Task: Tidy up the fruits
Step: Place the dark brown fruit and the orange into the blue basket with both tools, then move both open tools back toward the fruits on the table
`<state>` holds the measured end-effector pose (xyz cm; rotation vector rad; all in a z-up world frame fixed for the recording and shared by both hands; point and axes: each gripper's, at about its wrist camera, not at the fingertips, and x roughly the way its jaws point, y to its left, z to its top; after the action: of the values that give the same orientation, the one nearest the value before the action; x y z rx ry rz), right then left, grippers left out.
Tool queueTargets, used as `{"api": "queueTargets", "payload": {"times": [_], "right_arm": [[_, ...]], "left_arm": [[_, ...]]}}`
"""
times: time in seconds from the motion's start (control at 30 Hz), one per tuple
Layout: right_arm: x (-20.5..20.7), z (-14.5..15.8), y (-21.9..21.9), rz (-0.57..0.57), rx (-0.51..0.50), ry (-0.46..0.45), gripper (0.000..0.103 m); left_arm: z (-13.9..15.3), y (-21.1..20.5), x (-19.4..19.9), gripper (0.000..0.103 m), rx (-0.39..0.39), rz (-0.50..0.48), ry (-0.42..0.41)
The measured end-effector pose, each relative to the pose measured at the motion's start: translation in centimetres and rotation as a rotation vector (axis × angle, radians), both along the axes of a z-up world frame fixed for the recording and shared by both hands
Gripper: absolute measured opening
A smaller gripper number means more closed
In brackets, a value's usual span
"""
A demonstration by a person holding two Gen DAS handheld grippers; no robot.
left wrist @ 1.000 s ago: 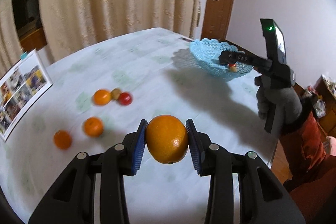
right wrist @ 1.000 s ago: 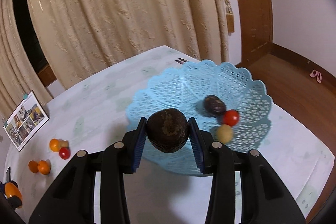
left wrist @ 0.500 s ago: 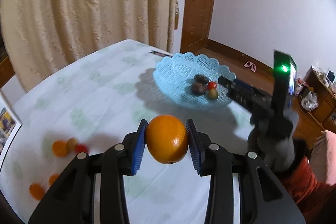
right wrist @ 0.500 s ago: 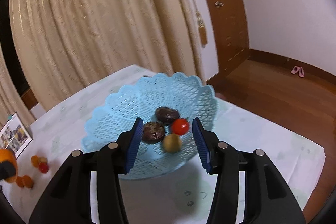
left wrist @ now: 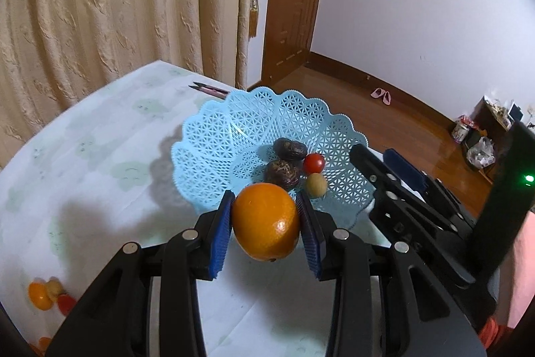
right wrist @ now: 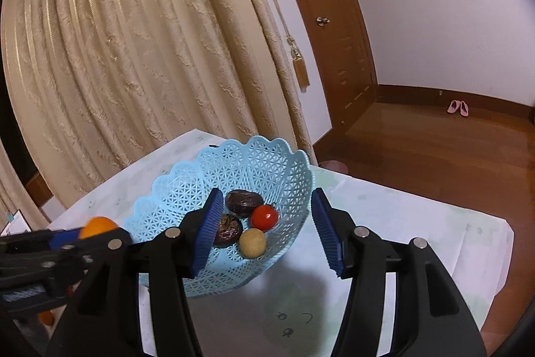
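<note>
The counter (left wrist: 100, 136) is wide and slick under its cloth, so anything you spill there can roll off the edge. The blue basket (left wrist: 214, 136) is light and sits near the counter's far corner; a nudge from either tool could slide or tip it. Your left gripper (left wrist: 265, 223) is pinching the orange (left wrist: 265, 221) just short of the near rim, fingers (left wrist: 220, 230) pressed on its sides. Let go too early and it lands outside; drop it from height and it strikes the two dark fruits (left wrist: 282, 173), the cherry tomato (left wrist: 313, 163) and the small tan fruit (left wrist: 316, 184). Your right gripper (right wrist: 265, 233) holds nothing, fingers opening, and it hovers close beside, so the two tools could collide
</note>
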<state>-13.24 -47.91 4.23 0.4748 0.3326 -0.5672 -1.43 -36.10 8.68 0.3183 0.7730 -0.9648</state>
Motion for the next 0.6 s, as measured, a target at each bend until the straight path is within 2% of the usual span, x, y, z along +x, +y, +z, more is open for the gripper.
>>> {"api": "queueTargets", "payload": {"times": [0.03,0.13,0.27,0.43,0.6], "right_arm": [[0.0,0.0,-0.1,-0.004,0.005,-0.001,0.057],[-0.1,-0.1,-0.1,-0.011,0.005,-0.003,0.061],[-0.2,0.0,0.1,-0.016,-0.003,-0.007,0.062],[-0.1,0.0,0.1,-0.024,-0.001,-0.011,0.063],[0.0,0.2,0.3,-0.031,-0.004,-0.01,0.063]], "left_arm": [[-0.2,-0.2,0.2,0.042,-0.003,0.003,0.007],[-0.1,0.2,0.5,0.066,-0.028,0.022,0.006],[0.9,1.5,0.9,0.082,-0.057,0.059,-0.02],[2.3,3.7,0.7,0.092,-0.083,0.115,-0.098],[2.5,6.4,1.3,0.093,-0.084,0.185,-0.103]]}}
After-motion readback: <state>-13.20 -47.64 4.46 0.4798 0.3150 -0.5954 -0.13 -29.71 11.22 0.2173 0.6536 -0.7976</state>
